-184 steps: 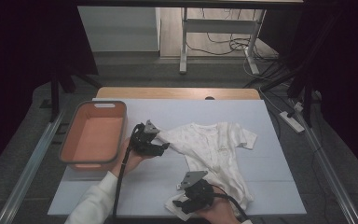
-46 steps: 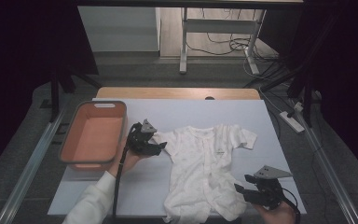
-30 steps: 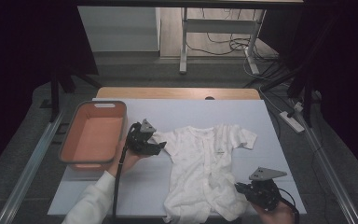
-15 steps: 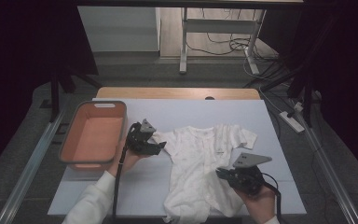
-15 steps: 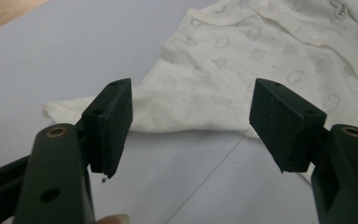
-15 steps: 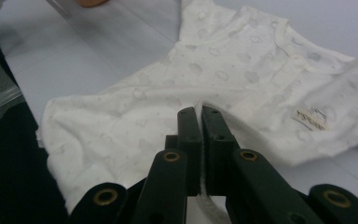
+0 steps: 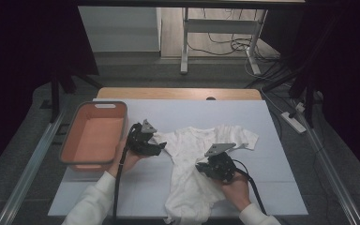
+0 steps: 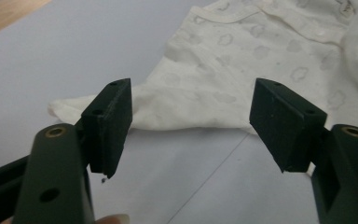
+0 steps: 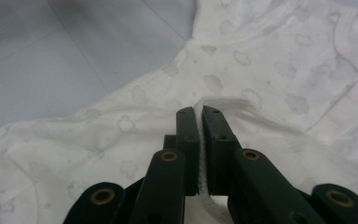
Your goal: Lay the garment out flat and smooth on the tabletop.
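Note:
A cream baby bodysuit (image 7: pixel 192 159) with a faint cloud print lies on the white table cover (image 7: pixel 122 197), its lower end hanging over the front edge. My right gripper (image 7: pixel 200 166) is over the garment's middle, shut on a hemmed edge of the bodysuit (image 9: pixel 223 103) that it has carried across the body. My left gripper (image 7: pixel 158 146) rests at the garment's left sleeve (image 8: pixel 121 105). Its jaws stand wide open, just short of the sleeve (image 7: pixel 161 139), with nothing between them.
An orange plastic bin (image 7: pixel 93 136), empty, stands at the table's left side. Behind the table are a desk frame (image 7: pixel 185 47) and floor cables (image 7: pixel 234 44). A power strip (image 7: pixel 293 121) lies on the floor at the right.
My right gripper moved from the table's front right corner leftward onto the garment, folding its right edge over the middle. My left gripper stayed at the sleeve.

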A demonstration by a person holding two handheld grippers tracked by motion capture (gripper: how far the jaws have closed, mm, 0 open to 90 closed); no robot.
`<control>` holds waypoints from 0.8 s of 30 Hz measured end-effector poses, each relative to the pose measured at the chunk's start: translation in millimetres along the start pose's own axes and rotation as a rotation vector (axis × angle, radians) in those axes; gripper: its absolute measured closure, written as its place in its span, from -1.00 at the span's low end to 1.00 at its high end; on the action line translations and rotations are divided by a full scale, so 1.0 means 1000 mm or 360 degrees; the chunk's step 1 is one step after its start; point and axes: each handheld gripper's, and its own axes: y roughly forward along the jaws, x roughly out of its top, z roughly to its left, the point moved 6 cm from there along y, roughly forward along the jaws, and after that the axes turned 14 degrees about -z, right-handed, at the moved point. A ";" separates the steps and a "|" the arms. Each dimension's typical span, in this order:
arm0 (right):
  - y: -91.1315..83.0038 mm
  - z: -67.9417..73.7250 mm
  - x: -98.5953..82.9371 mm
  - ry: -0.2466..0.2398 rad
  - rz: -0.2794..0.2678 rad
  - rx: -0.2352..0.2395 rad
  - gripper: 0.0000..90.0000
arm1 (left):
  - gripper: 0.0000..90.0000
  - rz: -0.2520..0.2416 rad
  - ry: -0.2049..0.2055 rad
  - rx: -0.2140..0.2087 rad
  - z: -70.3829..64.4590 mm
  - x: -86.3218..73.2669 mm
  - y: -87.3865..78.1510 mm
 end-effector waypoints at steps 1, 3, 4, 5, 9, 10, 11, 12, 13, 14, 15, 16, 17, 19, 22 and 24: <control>0.001 -0.001 -0.002 0.0010 0.0006 0.0003 0.86 | -0.30 0.0000 -0.0006 -0.0004 0.000 0.000 0.000; 0.002 -0.003 -0.005 0.0050 0.0008 0.0022 0.64 | -0.30 0.0000 -0.0009 -0.0003 -0.001 0.000 0.000; 0.001 -0.004 -0.005 0.0071 -0.0002 0.0026 0.53 | -0.30 -0.0003 -0.0014 -0.0006 -0.001 0.000 0.000; -0.001 -0.006 -0.005 0.0089 -0.0020 0.0015 0.41 | -0.30 -0.0005 -0.0016 -0.0010 0.000 0.000 0.000; -0.025 -0.014 0.007 0.0149 -0.0187 -0.0015 0.13 | -0.26 -0.0018 -0.0026 -0.0023 0.000 0.001 -0.002; -0.035 -0.018 0.009 0.0166 -0.0227 -0.0028 0.11 | -0.26 -0.0018 -0.0022 -0.0018 0.000 0.001 -0.002; -0.044 -0.022 0.011 0.0186 -0.0260 -0.0050 0.09 | -0.26 -0.0020 -0.0024 -0.0018 0.000 0.001 -0.002; -0.052 -0.026 0.011 0.0204 -0.0284 -0.0061 0.09 | -0.26 -0.0022 -0.0025 -0.0018 0.000 0.001 -0.002; -0.060 -0.031 0.009 0.0230 -0.0299 -0.0082 0.08 | -0.26 -0.0022 -0.0023 -0.0016 0.000 0.001 -0.002; -0.067 -0.036 0.006 0.0237 -0.0303 -0.0119 0.07 | -0.27 -0.0022 -0.0022 -0.0016 0.000 0.001 -0.002; -0.073 -0.042 0.001 0.0235 -0.0302 -0.0162 0.07 | -0.27 -0.0025 -0.0021 -0.0015 0.000 0.001 -0.003; -0.078 -0.048 -0.004 0.0233 -0.0293 -0.0203 0.06 | -0.27 -0.0027 -0.0018 -0.0013 0.000 0.002 -0.003; -0.082 -0.054 -0.010 0.0243 -0.0279 -0.0246 0.06 | -0.27 -0.0030 -0.0016 -0.0012 -0.001 0.002 -0.003; -0.087 -0.066 -0.022 0.0281 -0.0249 -0.0306 0.07 | -0.27 -0.0032 -0.0011 -0.0011 0.000 0.002 -0.003; -0.086 -0.079 -0.039 0.0290 -0.0164 -0.0382 0.07 | -0.28 -0.0024 -0.0014 -0.0012 0.000 0.001 -0.002; -0.082 -0.083 -0.048 0.0255 -0.0087 -0.0417 0.07 | -0.28 -0.0022 -0.0012 -0.0012 0.000 0.001 -0.002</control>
